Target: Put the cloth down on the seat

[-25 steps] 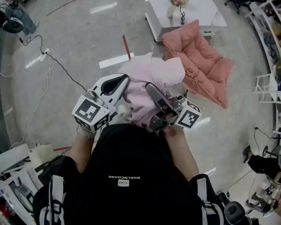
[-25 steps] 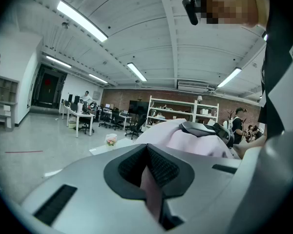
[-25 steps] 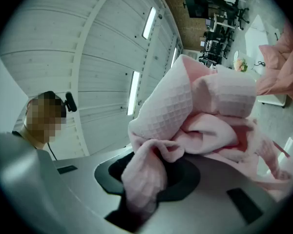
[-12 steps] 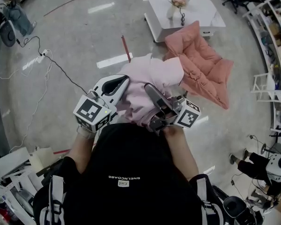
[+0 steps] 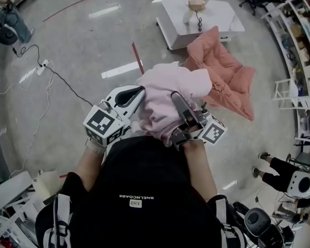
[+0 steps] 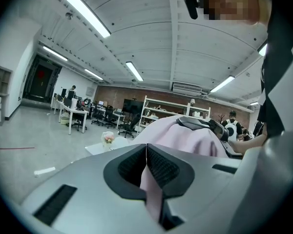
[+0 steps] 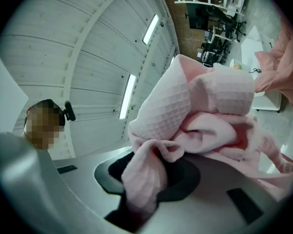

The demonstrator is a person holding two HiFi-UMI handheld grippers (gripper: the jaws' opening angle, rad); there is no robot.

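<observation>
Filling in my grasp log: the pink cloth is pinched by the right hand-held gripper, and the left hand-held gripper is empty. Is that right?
No. The left hand-held gripper is not empty: the left gripper view shows its jaws shut on a fold of the pink cloth. The right hand-held gripper pinches the cloth too.

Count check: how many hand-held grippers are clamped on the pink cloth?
2. The left hand-held gripper pinches a thin fold of the pink cloth at its left side; the right hand-held gripper clamps a thicker bunch at its right side.
</observation>
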